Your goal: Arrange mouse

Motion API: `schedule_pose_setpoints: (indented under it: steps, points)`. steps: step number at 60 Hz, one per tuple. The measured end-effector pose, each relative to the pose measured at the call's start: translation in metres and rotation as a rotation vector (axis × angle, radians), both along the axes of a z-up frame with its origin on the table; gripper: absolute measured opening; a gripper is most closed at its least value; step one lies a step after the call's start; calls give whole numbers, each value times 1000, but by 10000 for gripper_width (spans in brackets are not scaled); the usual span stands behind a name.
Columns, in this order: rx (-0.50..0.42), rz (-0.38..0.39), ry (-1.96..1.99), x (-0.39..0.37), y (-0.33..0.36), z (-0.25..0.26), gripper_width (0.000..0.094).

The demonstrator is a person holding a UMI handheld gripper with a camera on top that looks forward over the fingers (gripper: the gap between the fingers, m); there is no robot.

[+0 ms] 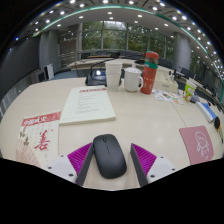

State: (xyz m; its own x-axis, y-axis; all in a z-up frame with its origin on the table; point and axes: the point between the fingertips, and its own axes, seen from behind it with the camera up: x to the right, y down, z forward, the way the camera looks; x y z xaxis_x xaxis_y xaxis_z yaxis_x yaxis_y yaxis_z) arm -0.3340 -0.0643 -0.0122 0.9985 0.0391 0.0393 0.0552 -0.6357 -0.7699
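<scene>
A black computer mouse [110, 155] lies flat on the pale table [150, 115], its tail end toward me. My gripper [111, 160] is low over the table with the mouse between its two fingers. The left magenta pad [80, 156] is at the mouse's left side. The right magenta pad [143, 157] stands beside its right side with a thin gap. The fingers are open and the mouse rests on the table.
A white printed sheet [88, 102] lies beyond the mouse. A red-and-white leaflet [38, 135] lies to the left and a pink mat [200, 143] to the right. A white mug [132, 79] and an orange bottle [150, 72] stand at the back.
</scene>
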Motion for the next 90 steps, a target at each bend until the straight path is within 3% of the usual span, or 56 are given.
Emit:
schedule_pose_setpoints:
  steps: [5,19,27,36,41,46,51,59,69,83,90]
  points:
    - [16,17,12,-5,6,0,508]
    - [46,42,-12,-6,8,2,358]
    - [78,64,52,-3,5,29,354]
    - [239,66,130,42,9,136,354]
    - [321,36,129,97,16,190,351]
    - [348,-18,127,159,22,208,351]
    - [334,-60,74,226,24,196,351]
    - [228,-116,27,310,11,128,351]
    - [110,-116,-11,361,-7,52,354]
    - [-6,-132,72,364,-28,3,514]
    - [7,-129,64,360,-41,25,875]
